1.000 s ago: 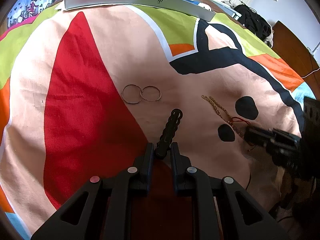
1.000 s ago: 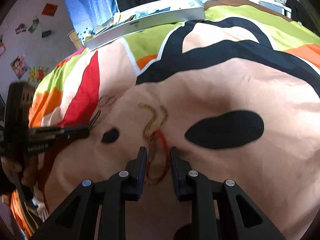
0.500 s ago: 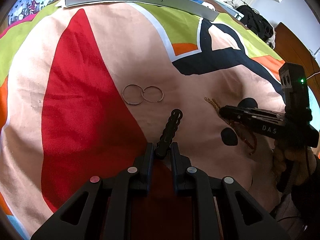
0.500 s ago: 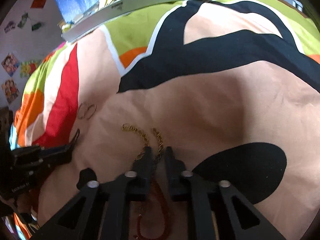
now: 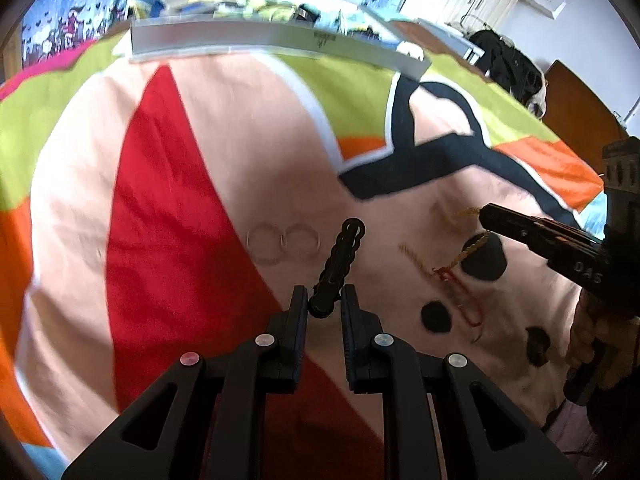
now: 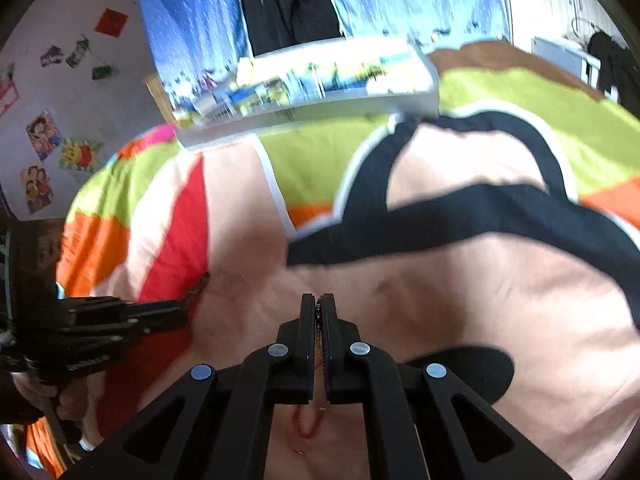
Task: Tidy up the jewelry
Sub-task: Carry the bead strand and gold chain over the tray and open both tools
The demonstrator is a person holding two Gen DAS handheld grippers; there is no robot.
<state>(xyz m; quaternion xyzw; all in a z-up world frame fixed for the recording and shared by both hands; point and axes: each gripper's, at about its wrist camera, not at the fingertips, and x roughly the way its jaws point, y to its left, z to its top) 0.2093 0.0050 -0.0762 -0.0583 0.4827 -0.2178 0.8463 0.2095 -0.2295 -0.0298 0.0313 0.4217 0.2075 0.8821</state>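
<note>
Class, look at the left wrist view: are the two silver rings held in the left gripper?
No. The two silver rings lie on the bedspread, while the left gripper grips a black beaded bracelet.

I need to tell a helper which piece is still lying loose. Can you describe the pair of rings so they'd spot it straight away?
Start at the bedspread's big red wedge. At its right edge, on the peach cloth, lie the two thin rings, side by side and touching. Unlike the black bracelet in the left tool or the gold chain, they are plain wire circles that nothing holds.
</note>
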